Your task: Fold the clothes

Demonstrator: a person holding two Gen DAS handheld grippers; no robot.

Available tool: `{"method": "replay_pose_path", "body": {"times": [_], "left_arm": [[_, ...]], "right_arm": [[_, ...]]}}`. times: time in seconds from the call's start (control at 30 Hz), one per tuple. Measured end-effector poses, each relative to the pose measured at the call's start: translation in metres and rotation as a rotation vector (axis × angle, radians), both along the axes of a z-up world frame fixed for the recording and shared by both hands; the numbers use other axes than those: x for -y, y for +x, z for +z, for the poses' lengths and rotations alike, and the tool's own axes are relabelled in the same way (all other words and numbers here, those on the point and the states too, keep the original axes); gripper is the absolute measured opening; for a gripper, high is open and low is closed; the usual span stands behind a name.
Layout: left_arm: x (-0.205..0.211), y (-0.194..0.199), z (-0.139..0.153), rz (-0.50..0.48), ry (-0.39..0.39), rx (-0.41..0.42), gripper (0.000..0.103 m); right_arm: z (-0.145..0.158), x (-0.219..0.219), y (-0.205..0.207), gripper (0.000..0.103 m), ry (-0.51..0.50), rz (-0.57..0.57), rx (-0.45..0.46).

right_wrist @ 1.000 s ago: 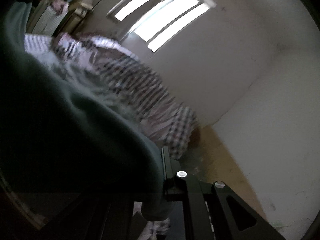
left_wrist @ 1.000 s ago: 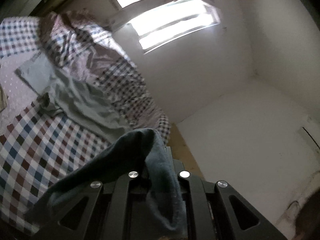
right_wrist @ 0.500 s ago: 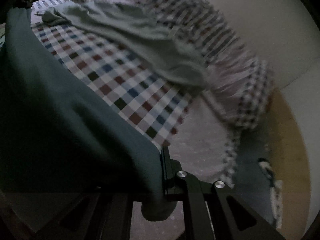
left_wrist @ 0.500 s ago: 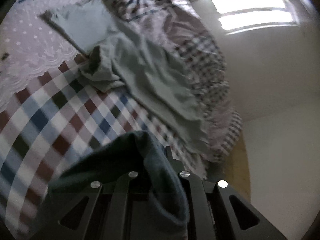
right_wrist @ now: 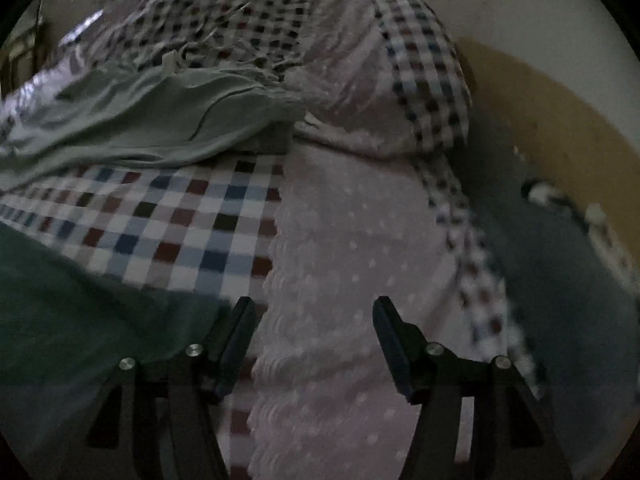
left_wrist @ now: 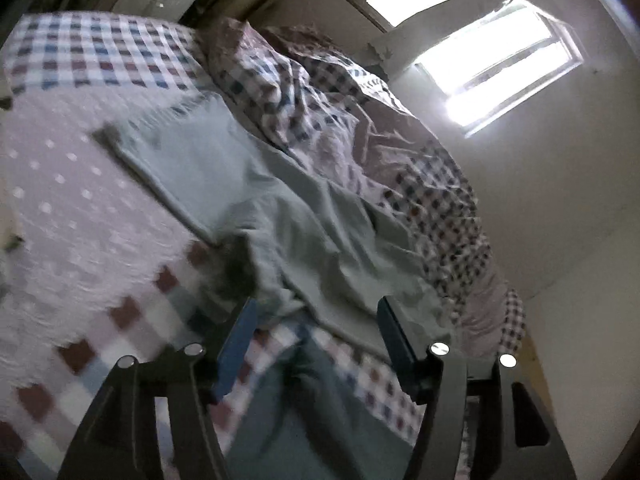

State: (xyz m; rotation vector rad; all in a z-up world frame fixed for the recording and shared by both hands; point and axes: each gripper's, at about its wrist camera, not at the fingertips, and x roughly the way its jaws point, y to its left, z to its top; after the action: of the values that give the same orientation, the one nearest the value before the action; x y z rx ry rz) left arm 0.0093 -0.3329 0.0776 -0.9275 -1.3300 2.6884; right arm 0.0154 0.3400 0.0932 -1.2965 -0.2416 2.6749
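The bed [left_wrist: 80,200] carries a rumpled pale green garment [left_wrist: 280,220] by the duvet, and a dark teal garment [right_wrist: 60,320] lies nearer. Both left gripper [left_wrist: 312,344] and right gripper [right_wrist: 312,340] have fingers spread, holding nothing; I'd flatten the teal one before creasing it

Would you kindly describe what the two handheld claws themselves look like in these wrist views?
The left claw and the right claw look alike: black angular frames with triangular cut-outs, each carrying four round silver bolt heads. Each has two flat, slab-like fingers whose inner faces appear dark blue. No cables, markings, hands or sleeves show in either view.
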Motion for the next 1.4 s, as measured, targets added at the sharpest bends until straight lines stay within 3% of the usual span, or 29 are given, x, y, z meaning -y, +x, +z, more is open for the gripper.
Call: {"method": "replay_pose_path", "body": {"times": [0.07,0.27,0.37,0.53,0.73,1.03,1.2,1.27,1.4], "left_arm": [[0.005,0.007,-0.004,-0.004,-0.029,0.025,0.066],[0.005,0.046,-0.009,-0.051,-0.012,0.059,0.066],[-0.005,0.074,-0.006,-0.099,-0.022,0.054,0.066],[-0.023,0.119,-0.001,-0.178,-0.063,0.057,0.066],[-0.030,0.170,-0.022,-0.183,-0.075,0.160,0.066],[-0.003,0.234,-0.060,-0.054,0.013,0.295,0.068],[-0.007,0.247,-0.075,-0.094,0.063,0.285,0.068],[-0.012,0.249,-0.084,-0.143,0.134,0.288,0.071],[-0.013,0.258,-0.087,-0.131,0.188,0.252,0.072]], "right_arm": [[-0.001,-0.003,0.025,0.064,-0.060,-0.013,-0.020],[-0.007,-0.014,0.138,0.065,-0.403,-0.056,-0.120],[-0.015,-0.016,0.203,0.065,-0.473,-0.112,-0.256],[-0.018,0.025,0.228,0.064,-0.409,-0.037,-0.220],[-0.012,0.076,0.245,0.064,-0.342,0.073,-0.226],[0.002,0.117,0.262,0.065,-0.348,0.141,-0.281],[0.006,0.149,0.266,0.065,-0.368,0.215,-0.270],[0.006,0.166,0.271,0.065,-0.356,0.254,-0.265],[-0.001,0.200,0.279,0.065,-0.324,0.332,-0.222]]}}
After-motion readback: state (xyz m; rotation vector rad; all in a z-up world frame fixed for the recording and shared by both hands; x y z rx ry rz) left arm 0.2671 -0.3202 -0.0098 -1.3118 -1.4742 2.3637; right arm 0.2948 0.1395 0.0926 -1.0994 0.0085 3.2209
